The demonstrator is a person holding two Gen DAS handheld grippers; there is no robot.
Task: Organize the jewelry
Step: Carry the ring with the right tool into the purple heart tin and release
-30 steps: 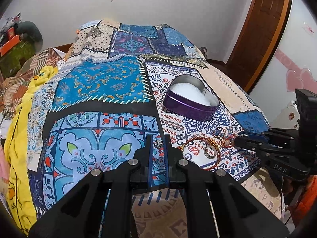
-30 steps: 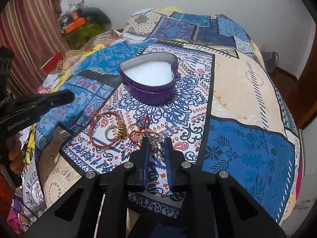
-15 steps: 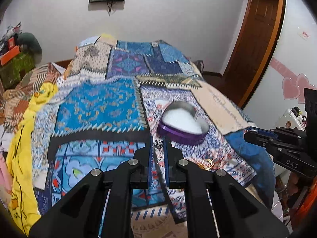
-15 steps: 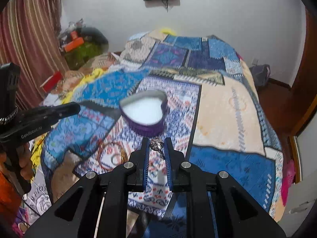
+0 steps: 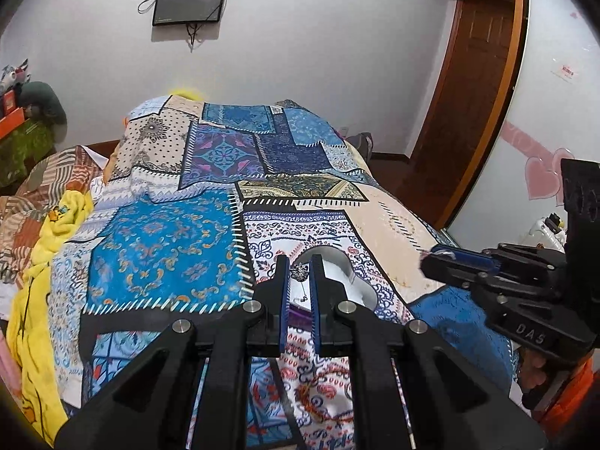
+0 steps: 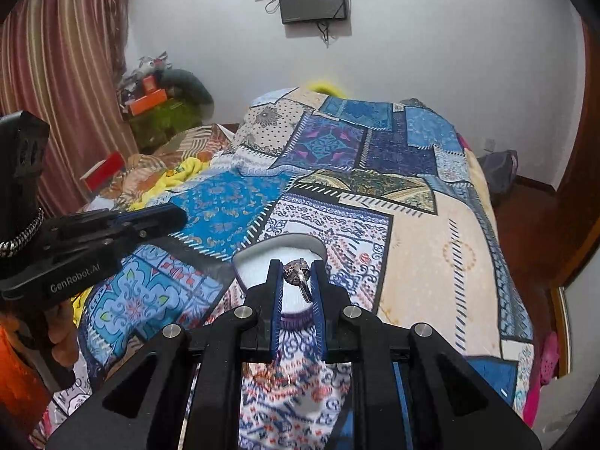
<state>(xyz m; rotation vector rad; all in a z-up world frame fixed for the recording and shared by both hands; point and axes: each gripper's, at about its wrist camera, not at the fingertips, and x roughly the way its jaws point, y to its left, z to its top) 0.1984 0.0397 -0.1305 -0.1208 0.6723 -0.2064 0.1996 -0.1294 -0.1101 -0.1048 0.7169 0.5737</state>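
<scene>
My left gripper [image 5: 299,267] is shut on a small silver earring [image 5: 300,272] with a thin hanging pin, held in the air over the bed. My right gripper [image 6: 297,270] is shut on a silver ring [image 6: 296,272] with a stone. The purple heart-shaped box [image 6: 277,255] with white lining sits on the patchwork bedspread [image 6: 431,243], just beyond and below both grippers; it also shows in the left wrist view [image 5: 345,273]. Each gripper shows from the side in the other's view: the right one [image 5: 435,258], the left one [image 6: 165,217]. The bangles on the spread are hidden behind the gripper bodies.
A yellow blanket [image 5: 41,262] lies along the bed's left side. A wooden door [image 5: 468,112] stands at the right. A screen [image 6: 313,0] hangs on the far wall. Striped curtains [image 6: 56,93] and cluttered boxes [image 6: 150,97] stand left of the bed.
Both grippers have risen from the bedspread with their pieces and now hover higher, with the heart box close under their tips. The bangles have dropped out of sight.
</scene>
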